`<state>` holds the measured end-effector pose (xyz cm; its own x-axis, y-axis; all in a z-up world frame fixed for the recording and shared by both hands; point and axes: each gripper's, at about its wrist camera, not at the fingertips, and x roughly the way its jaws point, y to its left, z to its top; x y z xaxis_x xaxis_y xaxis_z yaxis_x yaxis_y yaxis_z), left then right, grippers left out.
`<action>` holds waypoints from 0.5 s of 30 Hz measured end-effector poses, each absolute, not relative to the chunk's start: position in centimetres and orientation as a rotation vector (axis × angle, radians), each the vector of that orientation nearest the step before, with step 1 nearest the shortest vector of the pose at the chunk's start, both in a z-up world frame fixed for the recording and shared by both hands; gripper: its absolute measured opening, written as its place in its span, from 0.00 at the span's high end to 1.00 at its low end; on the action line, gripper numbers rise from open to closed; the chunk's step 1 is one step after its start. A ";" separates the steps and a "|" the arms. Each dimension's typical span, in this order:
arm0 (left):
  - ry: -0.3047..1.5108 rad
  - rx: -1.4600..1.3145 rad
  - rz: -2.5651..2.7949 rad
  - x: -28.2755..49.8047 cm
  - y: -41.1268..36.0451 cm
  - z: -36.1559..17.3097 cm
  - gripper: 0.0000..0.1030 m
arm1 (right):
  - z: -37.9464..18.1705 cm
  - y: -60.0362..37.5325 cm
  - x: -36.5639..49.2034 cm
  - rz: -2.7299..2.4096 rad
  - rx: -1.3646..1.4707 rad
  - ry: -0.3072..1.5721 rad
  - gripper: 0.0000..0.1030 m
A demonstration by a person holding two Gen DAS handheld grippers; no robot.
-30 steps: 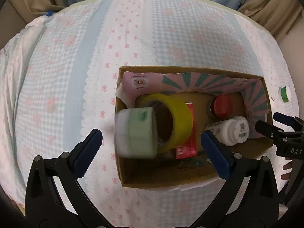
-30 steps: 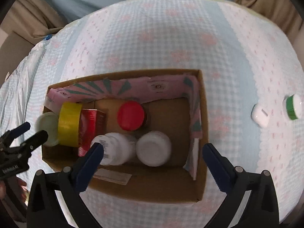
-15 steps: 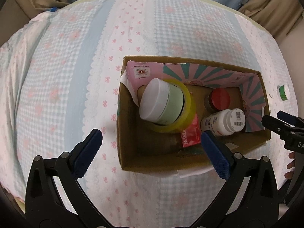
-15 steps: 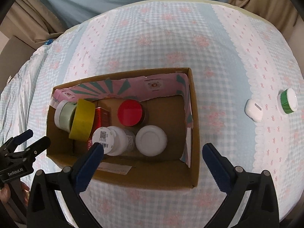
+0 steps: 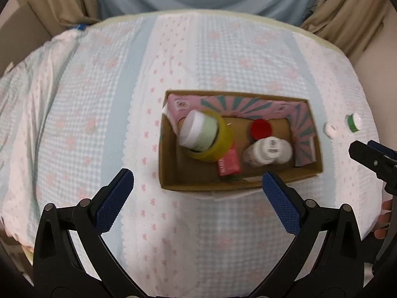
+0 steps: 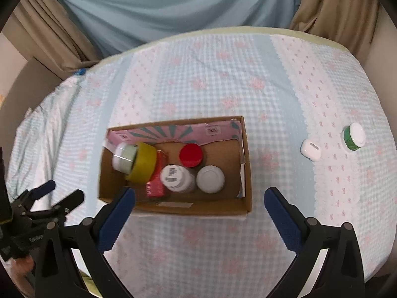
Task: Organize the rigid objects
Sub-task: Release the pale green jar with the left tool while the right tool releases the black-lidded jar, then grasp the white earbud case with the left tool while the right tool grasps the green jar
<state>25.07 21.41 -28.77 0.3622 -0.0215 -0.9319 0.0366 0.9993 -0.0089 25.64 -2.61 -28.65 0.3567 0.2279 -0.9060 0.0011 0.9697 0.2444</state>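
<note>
A cardboard box [image 5: 171,168] [image 6: 173,209] sits mid-table. It holds a pale green jar [image 5: 198,134] [image 6: 124,157] lying tilted in a yellow tape roll [image 5: 222,139] [image 6: 144,164], a red carton [image 5: 229,164], a red-capped bottle [image 6: 190,155] and two white bottles [image 6: 175,177]. A small white case [image 6: 310,149] and a green-banded jar [image 6: 353,136] lie on the cloth to the right of the box. My left gripper [image 5: 198,198] is open and empty, near the box's front left. My right gripper [image 6: 199,211] is open and empty, above the box's front edge.
The table carries a blue-and-pink checked cloth [image 6: 223,87]. Curtains [image 6: 173,7] hang behind the far edge. The other gripper shows at the side of each view [image 5: 372,159] [image 6: 42,208].
The green jar, in mid-air beside the box a second ago, now rests in the tape roll. Both grippers have drawn back and up from the box.
</note>
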 end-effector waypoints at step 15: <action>1.067 0.057 -0.124 21.0 7.4 -21.9 0.00 | -22.7 -14.7 19.4 0.077 0.205 1.073 0.00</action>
